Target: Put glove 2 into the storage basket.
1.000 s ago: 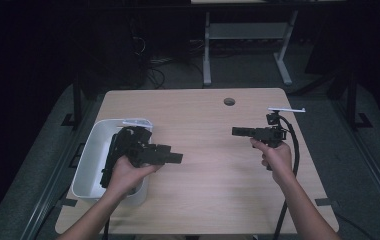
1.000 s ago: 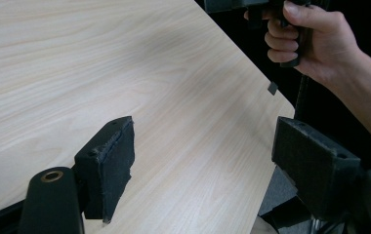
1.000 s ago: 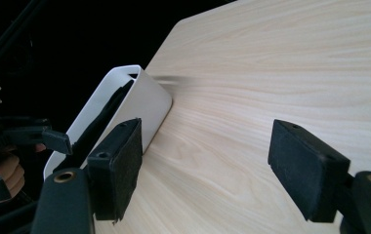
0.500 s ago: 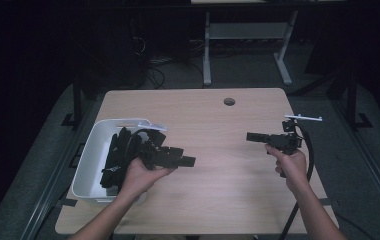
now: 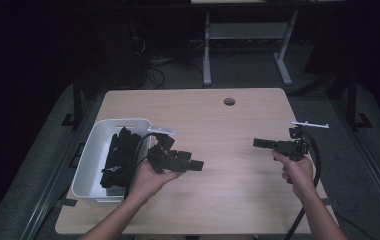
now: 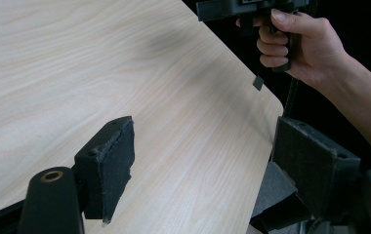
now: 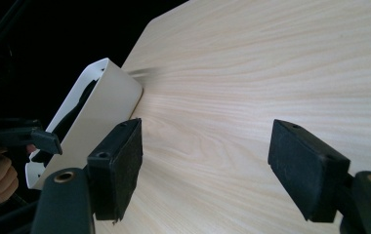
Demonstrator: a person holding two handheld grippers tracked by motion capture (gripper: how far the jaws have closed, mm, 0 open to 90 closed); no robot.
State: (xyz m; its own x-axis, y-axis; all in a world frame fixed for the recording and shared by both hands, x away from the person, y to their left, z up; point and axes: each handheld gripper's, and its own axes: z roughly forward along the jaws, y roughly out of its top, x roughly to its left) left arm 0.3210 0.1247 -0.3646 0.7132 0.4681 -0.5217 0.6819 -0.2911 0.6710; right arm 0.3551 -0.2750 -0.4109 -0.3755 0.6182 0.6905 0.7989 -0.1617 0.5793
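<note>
Black cloth (image 5: 119, 157) lies piled in your one white bin (image 5: 94, 150), which sits at the table's (image 5: 228, 125) left edge; how many pieces it is cannot be told. Just right of the bin, your left gripper (image 5: 196, 165) hangs over bare wood with jaws wide and nothing between them. Well right of the bin, near the table's far side edge, your right gripper (image 5: 256, 143) points back toward it, jaws equally wide and empty.
</note>
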